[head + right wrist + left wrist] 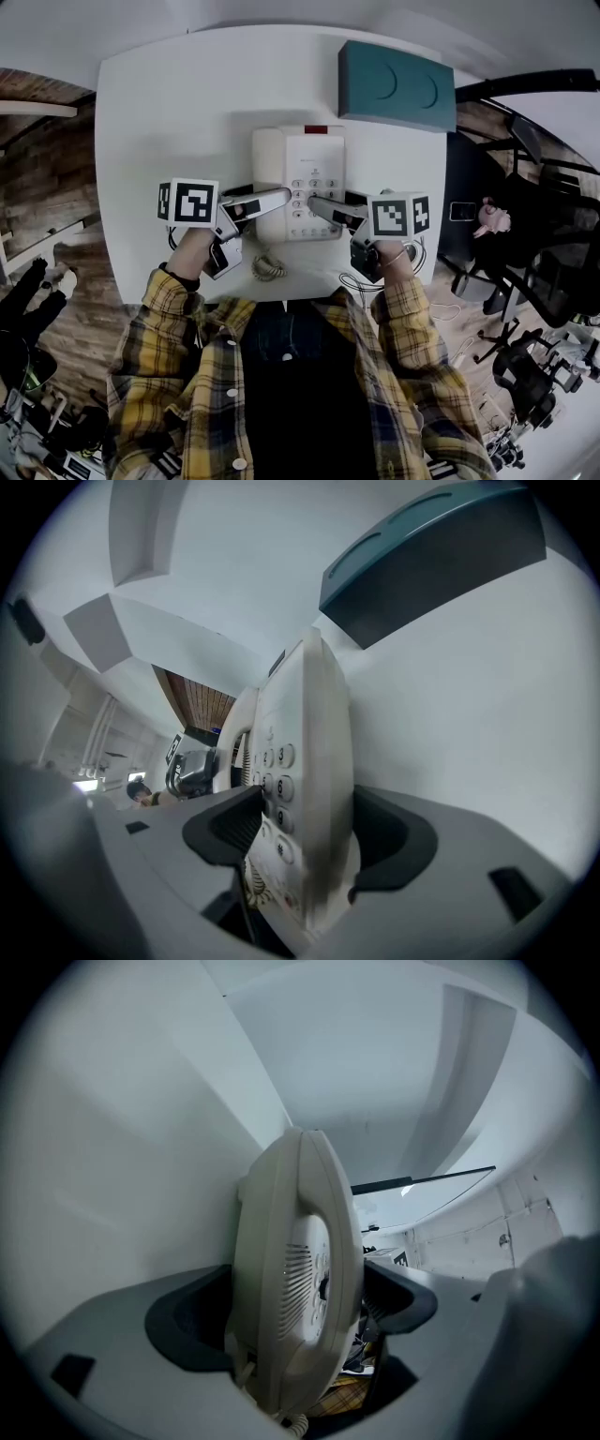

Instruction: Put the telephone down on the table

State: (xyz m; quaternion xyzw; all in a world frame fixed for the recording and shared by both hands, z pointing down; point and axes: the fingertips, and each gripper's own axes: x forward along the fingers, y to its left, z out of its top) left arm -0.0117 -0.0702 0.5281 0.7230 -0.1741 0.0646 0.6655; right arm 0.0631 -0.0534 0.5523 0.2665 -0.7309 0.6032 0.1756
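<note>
Jaws of left gripper [298, 1309] clamped on L side of the off-white plastic push-button telephone [302, 169]; right gripper [302, 834] jaws clamped on its R side, by the keypad. Phone is over the white rectangular table [169, 112], contact w/ top unclear. Teal rectangular box [394, 84] lies beyond.

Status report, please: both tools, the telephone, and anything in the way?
Left tool shut on telephone; right tool shut on it too. Telephone held over white table. Teal box farther back, apart, not in the way.
</note>
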